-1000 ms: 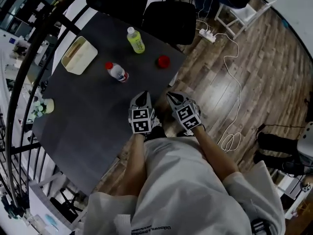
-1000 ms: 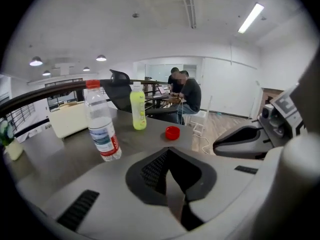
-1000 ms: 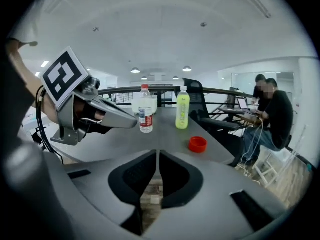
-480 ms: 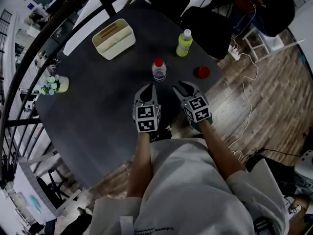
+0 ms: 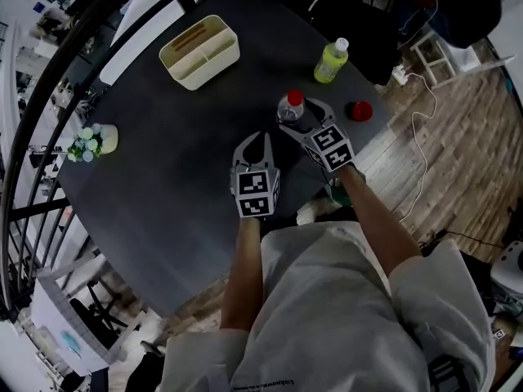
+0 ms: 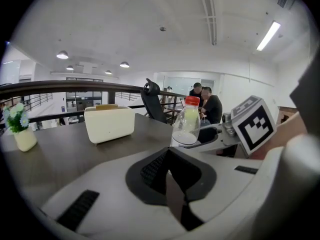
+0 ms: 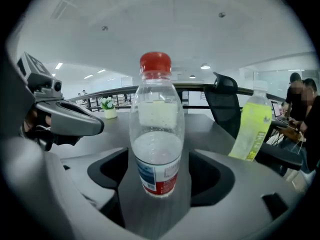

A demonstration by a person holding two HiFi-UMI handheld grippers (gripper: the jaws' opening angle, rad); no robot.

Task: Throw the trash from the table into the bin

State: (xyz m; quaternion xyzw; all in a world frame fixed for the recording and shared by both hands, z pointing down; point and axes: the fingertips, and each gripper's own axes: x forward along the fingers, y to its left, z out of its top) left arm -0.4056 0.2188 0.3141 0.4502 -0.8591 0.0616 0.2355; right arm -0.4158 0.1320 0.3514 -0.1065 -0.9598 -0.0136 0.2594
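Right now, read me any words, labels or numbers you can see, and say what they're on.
No text reads clearly.
Clear bottle, red, white and blue label: blurred.
Yellow-green bottle, label: too small.
Print on the shirt hem: too small.

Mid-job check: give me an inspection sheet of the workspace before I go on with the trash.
Surface: dark table.
Job's things: clear bottle with red cap upright; green bottle upright near the far edge; small red round item near the right edge; bin not seen.
Clutter: cream organizer box; small flower pot at the left edge.
Tools: left tool shut, nothing in it; right tool open, its jaws have just been opening, the clear bottle stands between them with the pads off it.
Cables: white cable and power strip on the floor.
Surroundings: black chair; railing; wooden floor.
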